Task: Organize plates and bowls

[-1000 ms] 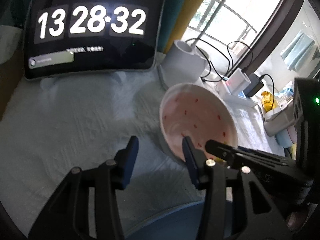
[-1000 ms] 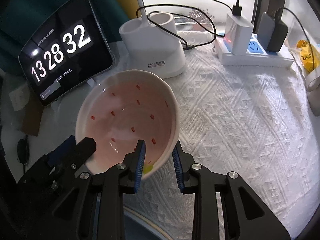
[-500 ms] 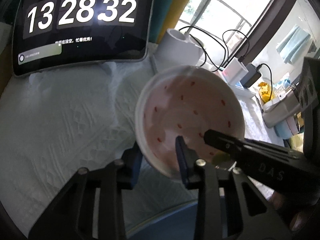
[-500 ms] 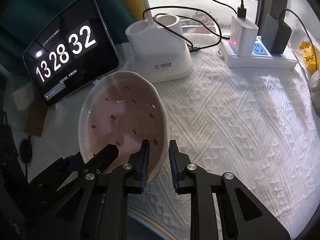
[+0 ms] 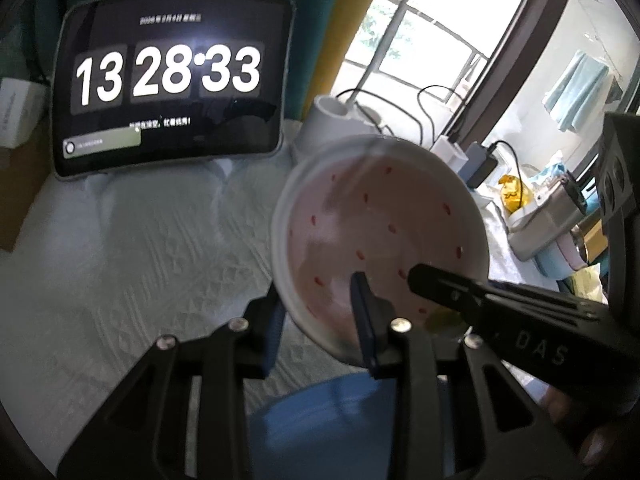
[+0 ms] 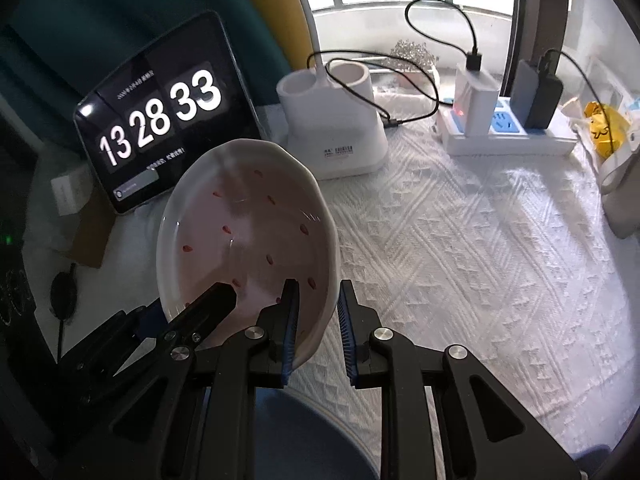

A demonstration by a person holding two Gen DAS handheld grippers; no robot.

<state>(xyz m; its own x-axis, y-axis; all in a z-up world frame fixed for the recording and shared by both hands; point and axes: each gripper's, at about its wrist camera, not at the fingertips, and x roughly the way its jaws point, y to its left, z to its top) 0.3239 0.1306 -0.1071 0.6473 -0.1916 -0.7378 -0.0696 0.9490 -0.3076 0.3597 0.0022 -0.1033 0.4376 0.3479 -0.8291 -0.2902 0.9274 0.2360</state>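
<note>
At the bottom of both views lies a blue plate [image 6: 304, 436], directly under my grippers. Above it, at centre frame, my left gripper [image 5: 320, 320] and right gripper [image 6: 316, 320] each pinch the near rim of the pink speckled bowl [image 6: 248, 240], held tilted in the air. I judge I'm mid-transfer; next I must level it and lower it onto the plate. Beyond, upper left, stands the clock tablet [image 6: 160, 120].

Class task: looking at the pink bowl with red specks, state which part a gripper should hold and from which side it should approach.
Grip the thin white rim of the pink bowl with red specks, coming from the near edge with one finger inside and one outside. The bowl is tilted up, so its near rim is exposed, as the right gripper and left gripper show.
</note>
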